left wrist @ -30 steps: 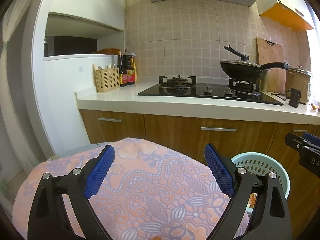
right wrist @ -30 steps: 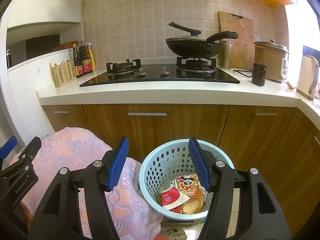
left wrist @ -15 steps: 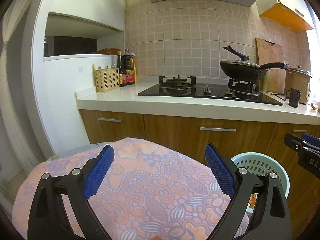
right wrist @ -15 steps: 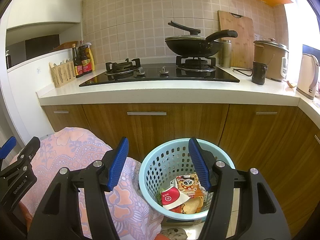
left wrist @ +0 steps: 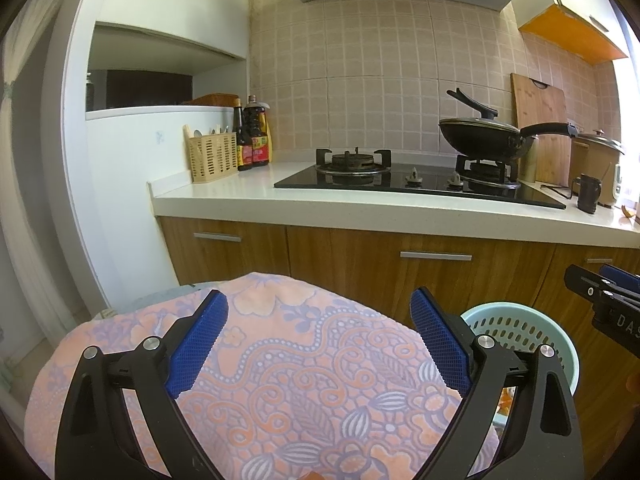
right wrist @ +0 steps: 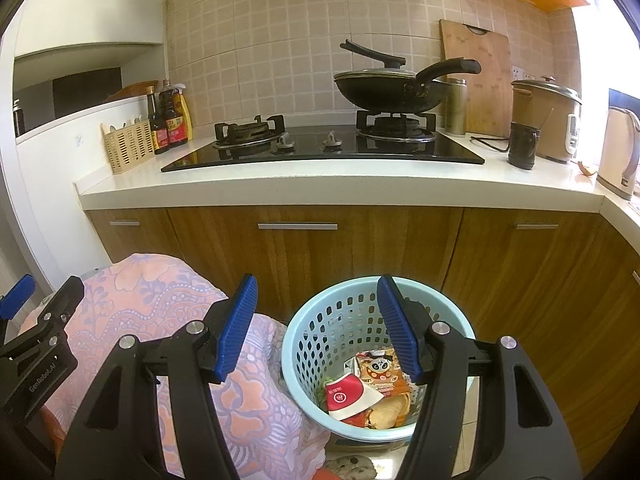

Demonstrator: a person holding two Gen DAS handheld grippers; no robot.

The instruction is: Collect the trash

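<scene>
A light blue perforated trash basket [right wrist: 320, 332] stands on the floor before the wooden cabinets; it also shows in the left wrist view [left wrist: 516, 328]. Inside lie a red and white paper cup [right wrist: 348, 396], a panda snack packet [right wrist: 380, 372] and food scraps [right wrist: 390, 414]. My right gripper [right wrist: 316, 328] is open and empty, held above the basket's near left rim. My left gripper [left wrist: 318, 340] is open and empty above a pink floral cloth [left wrist: 304, 376]. Each gripper shows at the edge of the other's view.
The cloth-covered object [right wrist: 152, 304] stands left of the basket. A white countertop [right wrist: 340, 184] carries a gas hob [right wrist: 320, 148], black wok [right wrist: 392, 88], cutlery basket [right wrist: 128, 152], sauce bottles [right wrist: 170, 124], dark mug [right wrist: 522, 148], rice cooker [right wrist: 548, 120] and kettle [right wrist: 618, 152].
</scene>
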